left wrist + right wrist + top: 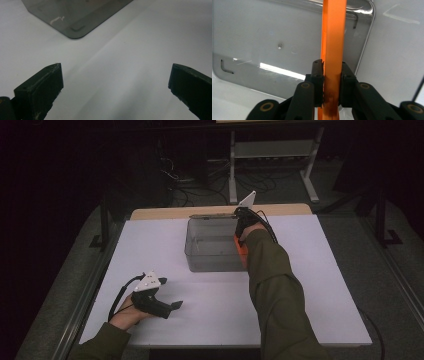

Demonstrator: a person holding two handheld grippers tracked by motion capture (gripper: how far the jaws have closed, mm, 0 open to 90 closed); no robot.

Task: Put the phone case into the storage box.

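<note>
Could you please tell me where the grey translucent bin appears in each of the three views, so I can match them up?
High view: the grey bin sits centre, towards the table's far edge.
Left gripper view: one rounded bottom corner of it at top left, beyond the open jaws.
Right gripper view: seen from above, its floor behind the clamped orange strip.
Shared landmark: the white tabletop.

No legible text, labels or numbers anywhere.
</note>
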